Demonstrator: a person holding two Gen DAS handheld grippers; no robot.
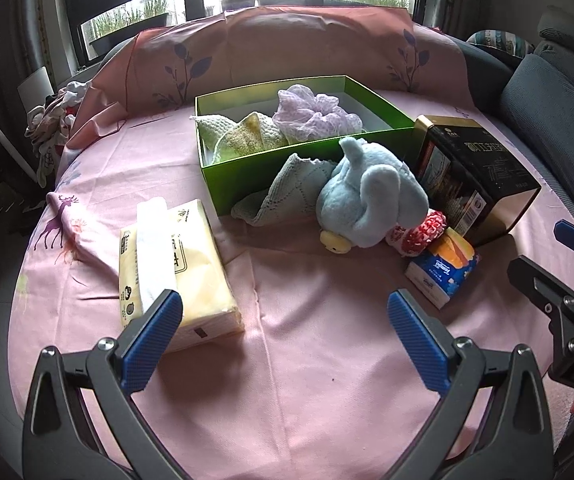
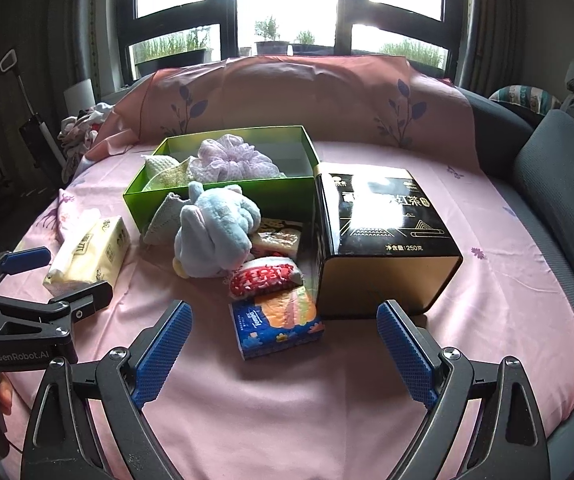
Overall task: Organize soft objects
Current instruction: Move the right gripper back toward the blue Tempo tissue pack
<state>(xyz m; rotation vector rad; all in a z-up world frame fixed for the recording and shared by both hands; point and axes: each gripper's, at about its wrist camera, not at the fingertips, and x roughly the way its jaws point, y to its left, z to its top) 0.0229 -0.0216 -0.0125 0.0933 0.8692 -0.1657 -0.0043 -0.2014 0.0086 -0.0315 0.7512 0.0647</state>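
Observation:
A green box [image 1: 247, 174] [image 2: 223, 206] stands on the pink bed and holds a lilac mesh puff [image 1: 315, 114] [image 2: 233, 160] and knitted cloths [image 1: 243, 134]. Against its front lie a pale green knitted cloth [image 1: 283, 196], a blue plush toy [image 1: 367, 204] [image 2: 217, 236] and a red-and-white soft piece [image 1: 423, 234] [image 2: 265, 276]. My left gripper [image 1: 283, 312] is open, low over bare sheet in front of them. My right gripper [image 2: 283, 320] is open too, with a small blue tissue pack [image 2: 277, 328] [image 1: 443, 270] lying between and beyond its fingers.
A black and gold tin [image 1: 475, 176] [image 2: 383, 236] stands right of the green box. A yellow tissue pack [image 1: 179, 268] [image 2: 91, 252] lies at the left. A pink pillow [image 1: 299, 52] backs the bed, grey cushions [image 1: 559, 120] line the right, crumpled clothes [image 1: 55, 120] sit far left.

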